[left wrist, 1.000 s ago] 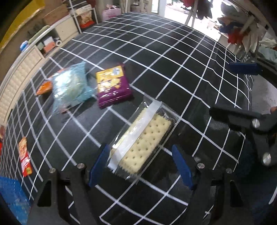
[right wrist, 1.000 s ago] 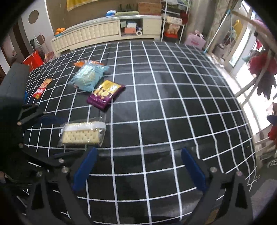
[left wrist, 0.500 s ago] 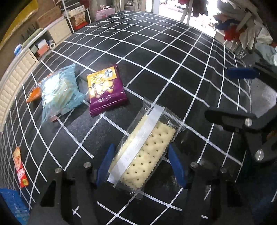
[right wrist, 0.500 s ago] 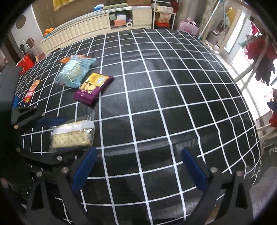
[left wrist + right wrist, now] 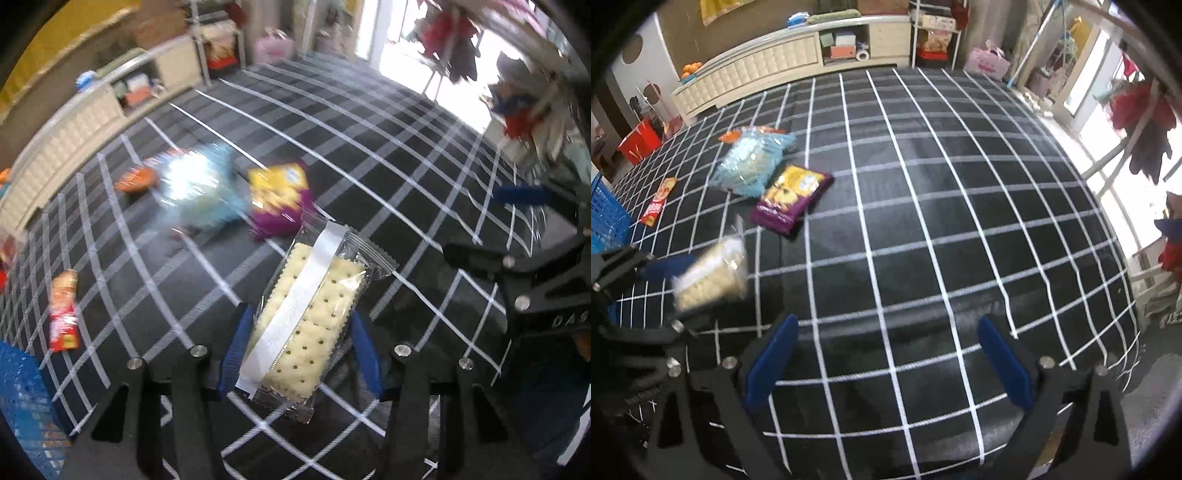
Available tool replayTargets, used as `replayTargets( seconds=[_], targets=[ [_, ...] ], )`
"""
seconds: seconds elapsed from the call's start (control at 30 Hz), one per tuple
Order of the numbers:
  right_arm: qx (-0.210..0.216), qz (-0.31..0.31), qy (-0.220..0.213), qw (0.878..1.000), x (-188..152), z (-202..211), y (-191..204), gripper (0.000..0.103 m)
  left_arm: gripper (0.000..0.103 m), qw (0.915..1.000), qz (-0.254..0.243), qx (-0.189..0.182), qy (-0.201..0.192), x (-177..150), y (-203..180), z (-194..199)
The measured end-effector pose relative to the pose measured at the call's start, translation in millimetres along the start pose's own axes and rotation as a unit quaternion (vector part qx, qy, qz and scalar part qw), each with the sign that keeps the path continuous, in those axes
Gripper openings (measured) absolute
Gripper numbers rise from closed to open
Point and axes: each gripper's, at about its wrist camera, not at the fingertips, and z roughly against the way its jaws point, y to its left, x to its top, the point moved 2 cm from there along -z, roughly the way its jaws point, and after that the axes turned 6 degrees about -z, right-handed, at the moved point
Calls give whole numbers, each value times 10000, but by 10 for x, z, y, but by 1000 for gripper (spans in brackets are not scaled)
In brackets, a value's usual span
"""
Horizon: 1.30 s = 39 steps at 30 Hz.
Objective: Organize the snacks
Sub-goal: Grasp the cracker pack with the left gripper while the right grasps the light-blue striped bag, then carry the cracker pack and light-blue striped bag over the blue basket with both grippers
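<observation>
Pinching the clear-wrapped cracker pack (image 5: pixel 308 314) between its blue pads, its jaws having just been closing, the left gripper (image 5: pixel 300 345) carries the pack tilted above the black grid-patterned counter (image 5: pixel 923 221). Beyond lie a light blue bag (image 5: pixel 751 164) and purple packet (image 5: pixel 792 199), touching. The right gripper (image 5: pixel 886 363) stands spread and empty.

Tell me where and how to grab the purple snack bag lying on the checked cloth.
Grip the purple snack bag across its narrow width, pads on the two long edges, near the middle, coming down from above. It lies flat, so a side approach finds little to pinch. Favour the end away from the light blue bag, which sits close against its upper-left corner.
</observation>
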Motion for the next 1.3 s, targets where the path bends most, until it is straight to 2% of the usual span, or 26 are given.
replayTargets(
  seconds=[0.13, 0.3, 0.37, 0.5, 0.6, 0.7, 0.83, 0.97, 1.07, 1.17, 1.23, 1.3],
  targets=[
    [169, 37, -133, 9998, 176, 70, 167, 99, 52, 9988, 294, 314, -220, 10, 253, 222],
    [402, 97, -174, 9990, 436, 36, 393, 99, 52, 9935, 833, 706, -327, 15, 640, 331],
    [532, 87, -142, 9984, 548, -14, 509, 99, 52, 9903, 1037, 847, -362, 29, 797, 363],
    [528, 311, -216, 9979, 729, -96, 775, 99, 52, 9821, 1488, 1032, -525, 22, 1092, 425],
    [642, 411, -119, 9970, 849, -247, 963, 99, 52, 9735, 1851, 1243, -506, -10, 1330, 418],
    [723, 444, 75, 9964, 968, -462, 1129, 99, 52, 9662, 2186, 1278, -491, -66, 1551, 379],
    [758, 375, 116, 9964, 1107, -647, 1260, 99, 52, 9580, 2502, 1335, -421, -110, 1730, 290],
    [693, 343, 324, 9965, 1187, -842, 1315, 99, 52, 9553, 2553, 1444, -382, -71, 1825, 155],
    [470, 488, 363, 9970, 1169, -943, 1395, 99, 52, 9549, 2582, 1424, -348, -21, 1855, 52],
    [496, 526, 511, 9961, 1133, -1034, 1413, 93, 52, 9546, 2568, 1488, -267, -7, 1870, -53],
    [502, 525, 590, 9956, 1115, -1094, 1424, 78, 52, 9540, 2568, 1529, -228, -14, 1870, -95],
    [398, 669, 459, 9959, 1090, -1083, 1468, 73, 51, 9529, 2639, 1486, -182, -47, 1891, -148]
  ],
)
